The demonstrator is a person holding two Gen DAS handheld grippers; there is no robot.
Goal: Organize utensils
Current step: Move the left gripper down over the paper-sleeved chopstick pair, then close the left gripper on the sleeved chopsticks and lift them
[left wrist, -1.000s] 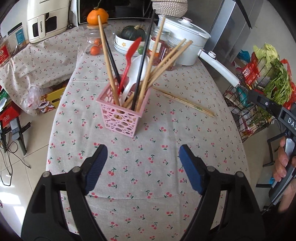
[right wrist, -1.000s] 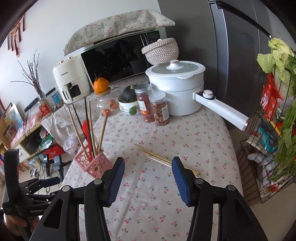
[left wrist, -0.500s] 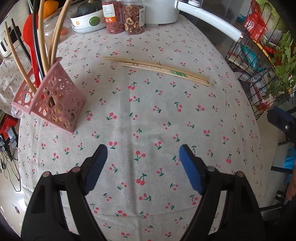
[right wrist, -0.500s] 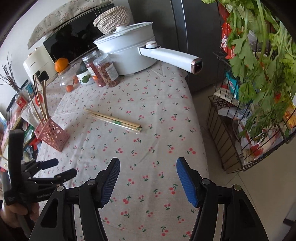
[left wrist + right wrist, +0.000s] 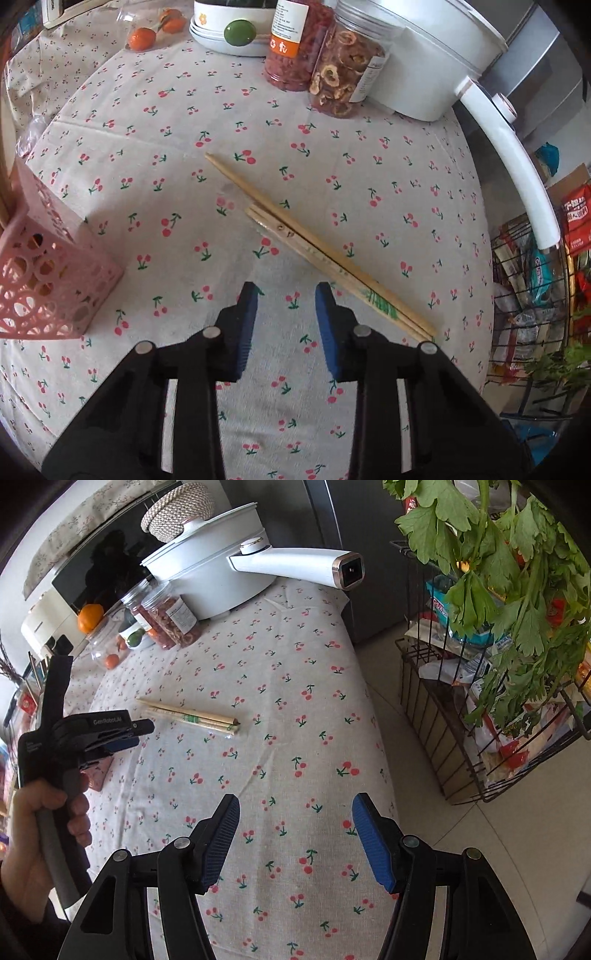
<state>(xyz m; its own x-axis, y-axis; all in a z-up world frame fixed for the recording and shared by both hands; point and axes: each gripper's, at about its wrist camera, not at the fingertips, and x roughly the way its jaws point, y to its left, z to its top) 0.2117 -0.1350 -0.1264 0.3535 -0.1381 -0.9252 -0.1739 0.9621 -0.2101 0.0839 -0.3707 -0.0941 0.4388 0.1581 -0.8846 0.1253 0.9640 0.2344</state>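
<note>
Left gripper (image 5: 283,295): jaws just narrowed, nothing between; pale wooden chopsticks (image 5: 314,247) at one o'clock.
Right gripper (image 5: 295,819): wide, empty.

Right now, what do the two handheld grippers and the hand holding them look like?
Both are black plastic frames with silver rivets and ribbed blue pads on the fingers. The left gripper shows this up close; seen from the right wrist view, its body carries small white lettering and a grey handle, gripped by the left hand with a dark sleeve at the wrist. The right gripper matches. No cables are visible.
</note>
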